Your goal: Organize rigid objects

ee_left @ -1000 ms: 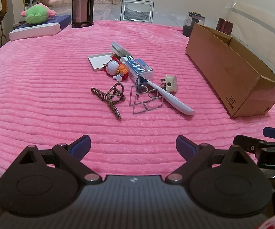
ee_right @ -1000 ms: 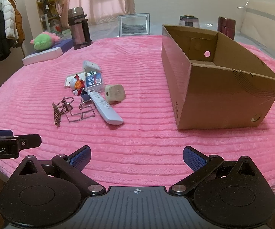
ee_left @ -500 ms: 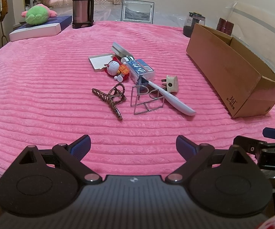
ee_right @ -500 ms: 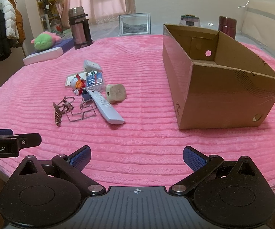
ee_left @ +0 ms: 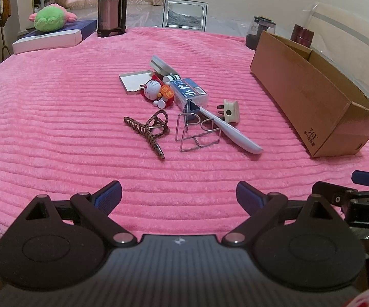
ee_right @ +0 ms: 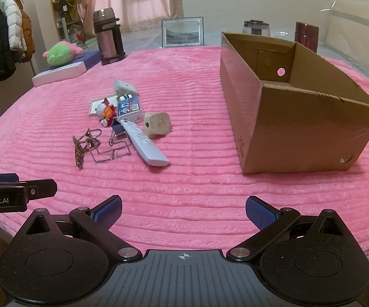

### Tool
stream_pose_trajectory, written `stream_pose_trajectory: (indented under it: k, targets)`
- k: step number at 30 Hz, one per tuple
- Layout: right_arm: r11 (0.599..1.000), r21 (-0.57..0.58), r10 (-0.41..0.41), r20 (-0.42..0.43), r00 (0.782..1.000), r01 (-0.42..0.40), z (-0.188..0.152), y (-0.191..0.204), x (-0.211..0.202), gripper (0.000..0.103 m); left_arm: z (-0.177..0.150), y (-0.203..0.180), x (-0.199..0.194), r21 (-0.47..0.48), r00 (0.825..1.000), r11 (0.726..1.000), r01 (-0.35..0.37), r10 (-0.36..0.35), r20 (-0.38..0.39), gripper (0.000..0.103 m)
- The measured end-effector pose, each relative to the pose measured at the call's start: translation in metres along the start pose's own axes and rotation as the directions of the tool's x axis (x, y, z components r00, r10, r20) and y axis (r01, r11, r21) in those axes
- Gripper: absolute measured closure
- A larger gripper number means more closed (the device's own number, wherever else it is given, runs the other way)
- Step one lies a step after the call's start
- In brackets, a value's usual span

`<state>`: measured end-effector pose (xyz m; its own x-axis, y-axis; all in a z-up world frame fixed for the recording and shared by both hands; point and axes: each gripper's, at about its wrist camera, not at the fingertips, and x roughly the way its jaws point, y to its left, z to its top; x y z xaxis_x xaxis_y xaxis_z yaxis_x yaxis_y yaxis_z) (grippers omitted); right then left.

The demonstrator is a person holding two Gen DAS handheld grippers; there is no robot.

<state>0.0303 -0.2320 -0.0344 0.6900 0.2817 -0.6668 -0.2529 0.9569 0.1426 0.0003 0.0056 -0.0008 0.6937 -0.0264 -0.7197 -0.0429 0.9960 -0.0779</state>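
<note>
"361°" print on cardboard box point(ee_left: 312, 107)

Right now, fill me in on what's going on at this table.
A person holds a gripper in each hand; the left gripper and right gripper are both open and empty, hovering at the near edge of the pink blanket. A remote, plug and hair clip lie loose beside the empty cardboard box.
</note>
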Motion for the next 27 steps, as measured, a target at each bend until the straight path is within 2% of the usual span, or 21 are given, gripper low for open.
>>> stream_pose_trajectory:
  k: [9, 19, 23, 27]
  targets:
    - [0.999, -0.027, 0.029, 0.012, 1.0, -0.029, 0.0, 0.005, 0.006, 0.002, -0.003, 0.004, 0.003, 0.012, 1.0, 1.0, 0.004, -0.004, 0.003, 0.009]
    - [0.982, -0.112, 0.159, 0.028, 0.987, -0.155, 0.02, 0.014, 0.022, 0.003, 0.007, 0.021, 0.018, 0.078, 1.0, 0.997, 0.009, -0.01, 0.014, 0.012]
    - [0.97, -0.151, 0.193, 0.007, 0.981, -0.19, 0.031, 0.017, 0.037, 0.016, 0.017, 0.03, 0.027, 0.139, 0.999, 0.99, 0.03, -0.033, 0.019, 0.014]
    - [0.96, -0.183, 0.211, -0.017, 0.977, -0.21, 0.042, 0.018, 0.055, 0.023, 0.027, 0.036, 0.039, 0.201, 0.998, 0.978, 0.054, -0.059, 0.019, 0.015]
